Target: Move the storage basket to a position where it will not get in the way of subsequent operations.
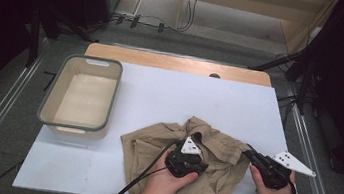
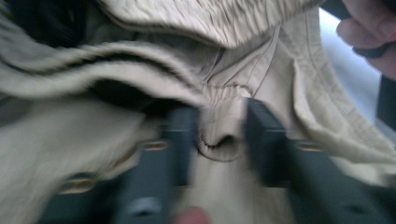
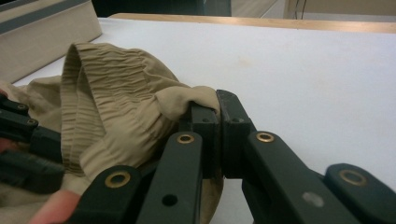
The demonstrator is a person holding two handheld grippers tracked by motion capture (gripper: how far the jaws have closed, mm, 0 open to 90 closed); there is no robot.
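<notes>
A crumpled khaki garment with an elastic waistband lies on the white table near its front edge. My left gripper rests on the middle of the heap, pointing down into it. In the left gripper view its jaws pinch a puckered fold of the cloth just below the gathered waistband. My right gripper is at the heap's right edge. In the right gripper view its jaws are shut on a corner of the cloth, next to the ribbed waistband.
A beige bin with a grey rim stands empty at the table's left. Bare white tabletop stretches behind the garment to a wooden strip at the far edge. Cables trail from both grippers toward the front edge.
</notes>
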